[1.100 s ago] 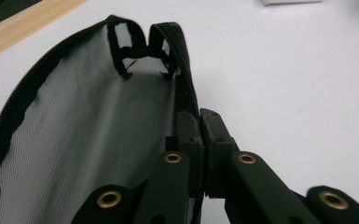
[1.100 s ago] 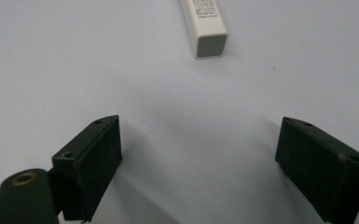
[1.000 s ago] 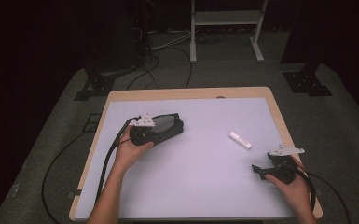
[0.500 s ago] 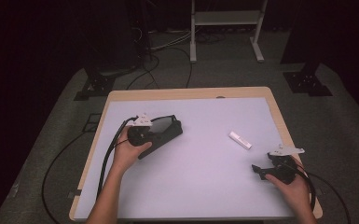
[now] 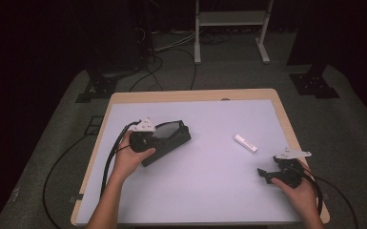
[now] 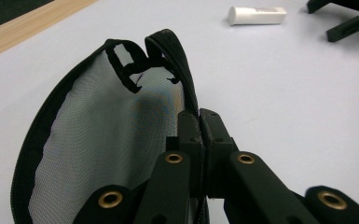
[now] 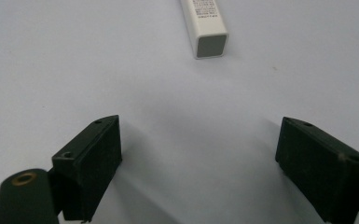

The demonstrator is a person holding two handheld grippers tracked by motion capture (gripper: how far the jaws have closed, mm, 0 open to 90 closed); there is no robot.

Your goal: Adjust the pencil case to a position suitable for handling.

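Dim floor beyond table (image 5: pixel 124 98); mesh pouch (image 6: pixel 98 140) bottom cut off.

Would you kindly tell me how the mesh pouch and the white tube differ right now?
The mesh pouch is black, flat and see-through; the white tube is solid and boxy. The left gripper is clamped on the pouch's edge; the tube lies free ahead of the open right gripper. Both rest on the table.
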